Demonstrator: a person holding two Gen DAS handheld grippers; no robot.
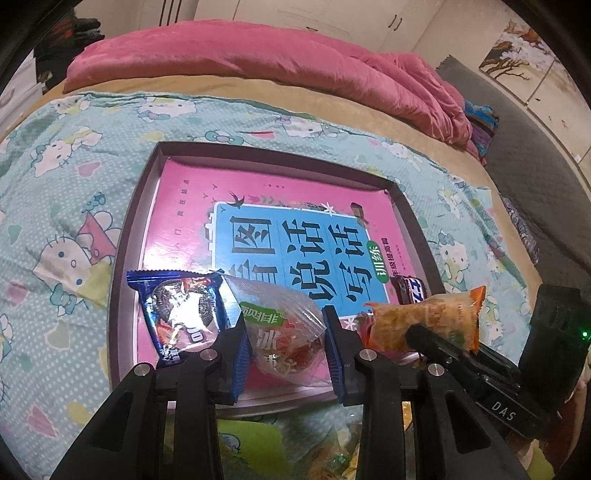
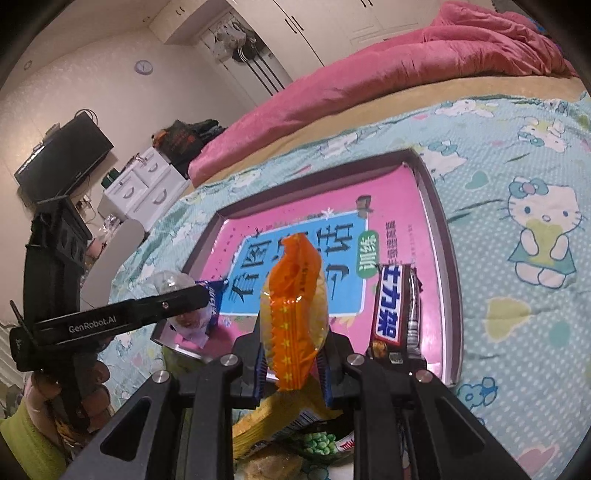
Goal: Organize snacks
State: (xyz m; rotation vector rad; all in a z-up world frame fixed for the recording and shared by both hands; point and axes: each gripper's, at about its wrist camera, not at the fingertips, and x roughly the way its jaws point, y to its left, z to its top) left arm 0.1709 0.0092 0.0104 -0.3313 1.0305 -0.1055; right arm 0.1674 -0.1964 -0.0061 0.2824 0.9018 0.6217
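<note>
At the near left corner of the shallow grey tray (image 1: 129,236), lined with a pink book cover, a blue foil cookie packet (image 1: 181,314) is laid. Just right of it, a clear crinkly plastic snack bag (image 1: 284,332) is clenched in the left gripper (image 1: 286,345), above the near edge. Further right, an orange plastic snack packet (image 2: 295,310), long axis upright, is pinched by the right gripper (image 2: 293,363), beside a dark chocolate bar (image 2: 395,306) at the right edge; open room is left beyond, mid-tray

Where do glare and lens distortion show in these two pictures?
Left wrist view: glare whitens the blue cookie packet, and the tray edges bow outward. Right wrist view: the orange snack packet shines, the wardrobe leans, and the corners are black.
</note>
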